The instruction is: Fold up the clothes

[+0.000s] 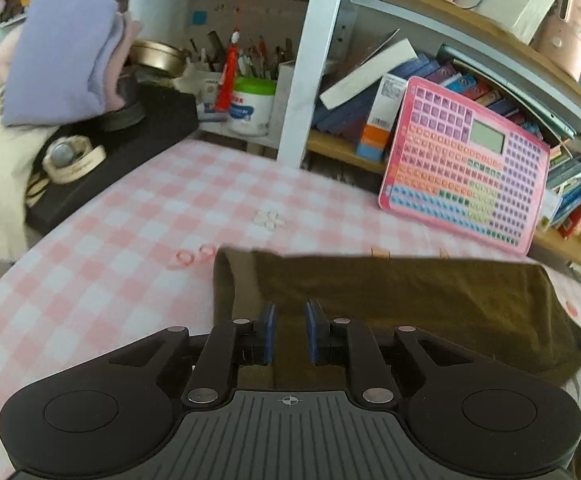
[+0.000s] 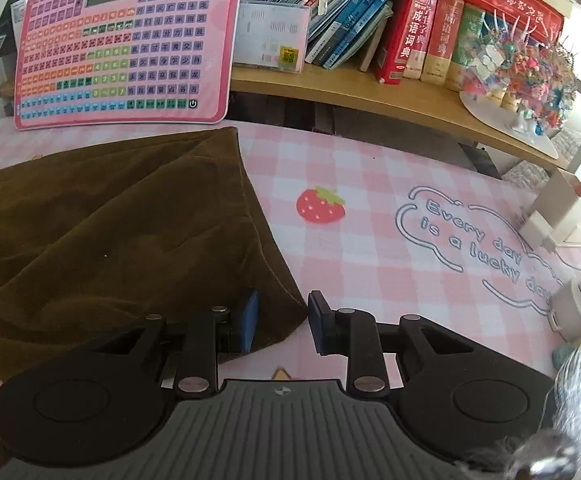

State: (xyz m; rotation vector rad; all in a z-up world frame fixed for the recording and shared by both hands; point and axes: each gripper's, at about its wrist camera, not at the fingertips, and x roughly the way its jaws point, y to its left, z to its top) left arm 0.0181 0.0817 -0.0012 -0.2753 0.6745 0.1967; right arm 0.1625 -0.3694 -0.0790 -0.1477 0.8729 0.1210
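A dark olive-brown garment (image 1: 390, 300) lies folded on the pink checked tablecloth (image 1: 130, 240). My left gripper (image 1: 290, 332) is open, low over the garment's near left part, with cloth showing between the blue pads. In the right wrist view the same garment (image 2: 110, 232) fills the left half. My right gripper (image 2: 283, 322) is open at the garment's near right corner, the left pad (image 2: 249, 320) over the cloth, the right pad (image 2: 317, 322) over the tablecloth (image 2: 370, 240).
A pink keyboard toy (image 1: 466, 164) leans on the bookshelf behind the garment, also in the right wrist view (image 2: 122, 40). Folded lilac cloth (image 1: 62, 52) and a black box (image 1: 110, 152) stand at far left. A power strip (image 2: 578, 304) and decorated ornament (image 2: 518, 76) are at right.
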